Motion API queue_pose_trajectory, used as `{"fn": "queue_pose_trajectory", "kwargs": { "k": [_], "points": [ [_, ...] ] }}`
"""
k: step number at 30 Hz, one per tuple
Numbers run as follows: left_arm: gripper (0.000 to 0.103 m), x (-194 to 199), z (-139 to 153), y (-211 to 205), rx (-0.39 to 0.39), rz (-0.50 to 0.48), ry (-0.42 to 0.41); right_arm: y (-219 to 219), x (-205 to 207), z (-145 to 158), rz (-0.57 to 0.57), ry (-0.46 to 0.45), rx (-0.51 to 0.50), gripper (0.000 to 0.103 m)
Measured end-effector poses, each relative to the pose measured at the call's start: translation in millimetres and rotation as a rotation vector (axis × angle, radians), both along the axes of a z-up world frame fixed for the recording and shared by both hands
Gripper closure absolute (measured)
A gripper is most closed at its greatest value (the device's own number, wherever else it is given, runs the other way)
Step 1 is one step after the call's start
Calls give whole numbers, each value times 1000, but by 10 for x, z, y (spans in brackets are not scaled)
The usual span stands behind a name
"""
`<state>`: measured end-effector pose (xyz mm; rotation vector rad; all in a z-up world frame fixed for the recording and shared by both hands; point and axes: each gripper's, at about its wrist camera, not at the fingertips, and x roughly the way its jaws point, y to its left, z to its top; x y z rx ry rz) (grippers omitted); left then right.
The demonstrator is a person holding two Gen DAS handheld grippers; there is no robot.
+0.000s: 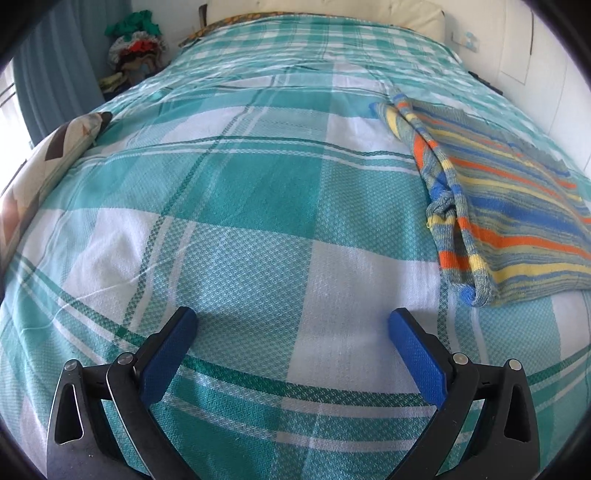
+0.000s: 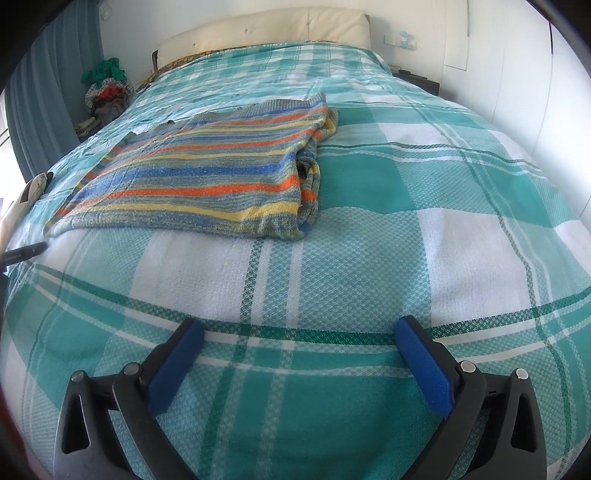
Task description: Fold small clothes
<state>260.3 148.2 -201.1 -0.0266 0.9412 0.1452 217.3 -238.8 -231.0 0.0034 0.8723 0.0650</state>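
A striped knit sweater [image 2: 207, 173] lies folded on the bed, spread flat on the teal-and-white checked bedspread [image 2: 369, 258] in bands of orange, yellow, blue and grey-green. It sits about midway up the bed, nearer the curtain-side edge than the wall-side one. One sleeve [image 2: 308, 184] is doubled over along the side of the fold that faces the open middle of the bedspread, bunched a little where it turns. In the left wrist view the same sweater [image 1: 509, 206] shows at the right, its folded sleeve edge [image 1: 450, 206] running down toward the near end of the bed.

The left gripper [image 1: 291, 321] hangs over bare bedspread near the foot of the bed, its blue-padded fingers [image 1: 170, 354] spread wide with nothing between them, apart from the sweater. The right gripper [image 2: 299, 328] is likewise wide apart over bare cloth, nothing in its grasp, with the sweater well ahead of it and off to its left; its blue pads [image 2: 424, 362] touch no garment.

At the curtain-side edge a patterned cushion [image 1: 55, 155] rests on the bedspread. Beyond the far corner on that side stands a heap of clothes [image 2: 107, 88] beside a blue curtain [image 2: 48, 92]. A cream padded headboard [image 2: 273, 29] closes off the far end, and the other side of the bed runs along a white wall [image 2: 498, 55].
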Motion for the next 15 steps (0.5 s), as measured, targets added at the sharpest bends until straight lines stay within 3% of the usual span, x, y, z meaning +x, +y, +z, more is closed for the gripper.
{"fn": "queue_pose_trajectory", "kwargs": {
  "k": [15],
  "points": [
    [0, -2, 3, -5, 1, 0, 1, 37, 30, -11, -12, 13, -23, 1]
  ]
}}
